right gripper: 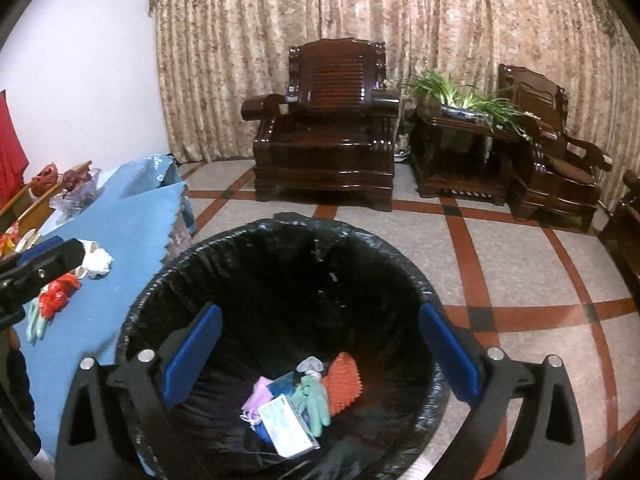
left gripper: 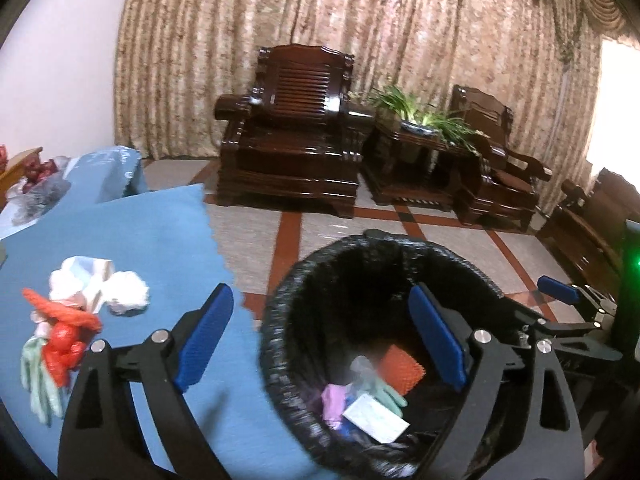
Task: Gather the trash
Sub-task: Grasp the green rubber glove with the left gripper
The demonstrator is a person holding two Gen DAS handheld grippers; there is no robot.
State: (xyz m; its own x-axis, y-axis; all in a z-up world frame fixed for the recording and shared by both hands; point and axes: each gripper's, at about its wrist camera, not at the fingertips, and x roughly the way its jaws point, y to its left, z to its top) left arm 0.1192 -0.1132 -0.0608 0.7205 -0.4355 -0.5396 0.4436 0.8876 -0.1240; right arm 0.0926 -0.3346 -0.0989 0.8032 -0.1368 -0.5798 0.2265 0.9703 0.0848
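Observation:
A bin with a black liner [left gripper: 280, 304] [right gripper: 168, 280] stands on the floor beside a table with a blue cloth [left gripper: 160, 232] [right gripper: 132, 220]. Inside lie an orange net [right gripper: 343, 382], a green glove [right gripper: 314, 402], a white card [right gripper: 286, 424] and a pink mask [right gripper: 256, 398]. On the cloth lie crumpled white tissue [left gripper: 126, 294], a red net bag [left gripper: 64, 340] and a green glove [left gripper: 38, 384]. My left gripper [left gripper: 320, 336] is open and empty, straddling the bin's left rim. My right gripper [right gripper: 320, 356] is open and empty over the bin.
Dark wooden armchairs [right gripper: 326, 136] [left gripper: 288, 136] and a side table with plants [right gripper: 464, 120] stand at the curtain. A bag of red fruit [left gripper: 40, 178] sits at the table's far left. Tiled floor [right gripper: 520, 272] lies right of the bin.

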